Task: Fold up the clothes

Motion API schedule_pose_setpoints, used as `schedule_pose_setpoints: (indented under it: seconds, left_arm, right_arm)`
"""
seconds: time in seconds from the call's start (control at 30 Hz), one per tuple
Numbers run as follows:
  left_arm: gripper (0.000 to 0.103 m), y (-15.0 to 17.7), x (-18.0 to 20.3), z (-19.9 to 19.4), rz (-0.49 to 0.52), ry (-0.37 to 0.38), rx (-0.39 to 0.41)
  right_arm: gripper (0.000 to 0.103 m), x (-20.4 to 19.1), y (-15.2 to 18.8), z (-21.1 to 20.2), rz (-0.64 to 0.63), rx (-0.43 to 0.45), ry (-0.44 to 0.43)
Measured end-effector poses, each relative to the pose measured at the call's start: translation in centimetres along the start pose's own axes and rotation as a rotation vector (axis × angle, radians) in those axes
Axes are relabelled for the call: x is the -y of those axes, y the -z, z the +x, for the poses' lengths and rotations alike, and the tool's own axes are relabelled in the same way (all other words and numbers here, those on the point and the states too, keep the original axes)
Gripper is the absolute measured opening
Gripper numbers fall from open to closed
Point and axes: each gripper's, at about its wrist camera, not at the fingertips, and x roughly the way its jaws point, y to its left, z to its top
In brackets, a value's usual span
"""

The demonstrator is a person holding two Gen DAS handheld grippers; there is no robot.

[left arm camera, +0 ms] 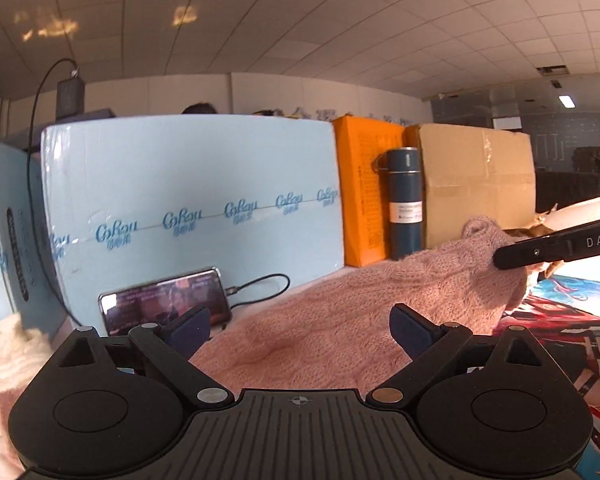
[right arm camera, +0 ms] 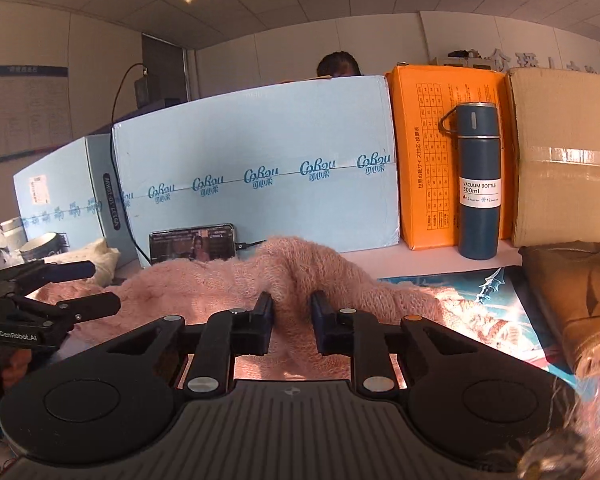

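Fluffy pink knitted sweater (right arm camera: 228,292) spread on the table and pinched by the right gripper (right arm camera: 291,314).

The sweater's fuzzy, cable-textured knit is seen lying in soft ridges across the tabletop, in front of a phone (right arm camera: 193,245) propped against a pale blue printed carton (right arm camera: 256,152). A raised fold of it is clamped between the narrowed black jaws of the right gripper, whose ribbed pads are pressed into the wool. The left gripper (left arm camera: 300,330) is held wide apart above the near part of the knit, with nothing between its dark blue pads. An orange box (right arm camera: 428,152), a dark blue cylindrical vacuum bottle (right arm camera: 478,184) and a brown taped cardboard box (right arm camera: 564,152) are lined up behind. A tan folded garment (right arm camera: 580,292) is seen at the right, over a glossy printed poster (right arm camera: 496,300).
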Motion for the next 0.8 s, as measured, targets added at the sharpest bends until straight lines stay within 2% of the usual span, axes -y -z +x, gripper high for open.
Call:
schedule_pose_setpoints:
  seconds: [0.03, 0.07, 0.17, 0.2, 0.27, 0.37, 0.43, 0.47, 0.5, 0.53, 0.67, 0.73, 0.8]
  left_arm:
    - [0.1, -0.4, 0.8, 0.2, 0.06, 0.008, -0.004]
    - [0.101, -0.6, 1.5, 0.5, 0.115, 0.009, -0.017]
    - [0.101, -1.0, 3.9, 1.3, 0.336, 0.004, -0.047]
    - [0.101, -0.8, 4.5, 1.5, 0.407, 0.036, -0.067]
    - [0.101, -0.5, 4.9, 2.4, 0.465, 0.066, -0.115]
    - [0.101, -0.5, 4.9, 3.2, 0.424, 0.039, -0.137]
    - [0.101, -0.5, 4.5, 3.5, 0.357, 0.038, -0.153]
    - [0.101, -0.4, 4.3, 3.9, 0.329, 0.02, -0.165]
    - [0.101, -0.3, 4.1, 4.2, 0.318, -0.017, -0.172]
    - [0.101, -0.2, 3.8, 4.3, 0.307, -0.052, -0.174]
    - [0.101, 0.4, 1.2, 5.0, 0.221, -0.154, -0.219]
    - [0.101, 0.6, 0.1, 5.3, 0.175, -0.173, -0.253]
    - [0.101, 0.6, -0.4, 5.1, 0.148, -0.167, -0.25]
  right_arm:
    - [0.016, -0.1, 0.4, -1.0, 0.004, 0.016, -0.006]
    - [0.008, -0.3, 0.9, -2.1, -0.007, 0.037, -0.011]
    - [0.006, -0.7, 2.0, -4.7, -0.042, 0.077, -0.02]
    - [0.006, -0.5, 2.3, -5.2, -0.038, 0.073, -0.021]
    - [0.006, -0.1, 2.9, -5.5, -0.027, 0.042, -0.01]
    - [0.009, 0.5, 3.1, -5.3, -0.009, 0.018, 0.034]
    - [0.042, 1.0, 2.5, -4.7, 0.015, 0.024, 0.048]
    - [0.07, 1.4, 2.0, -4.2, 0.033, 0.035, 0.055]
    - [0.075, 1.7, 1.5, -3.5, 0.047, 0.041, 0.062]
    - [0.075, 2.0, 0.9, -2.7, 0.055, 0.032, 0.073]
    - [0.085, 2.3, -1.3, 1.8, 0.042, -0.043, 0.094]
    - [0.086, 2.1, -1.9, 4.7, 0.031, -0.091, 0.093]
    - [0.086, 1.7, -2.0, 7.6, 0.009, -0.14, 0.104]
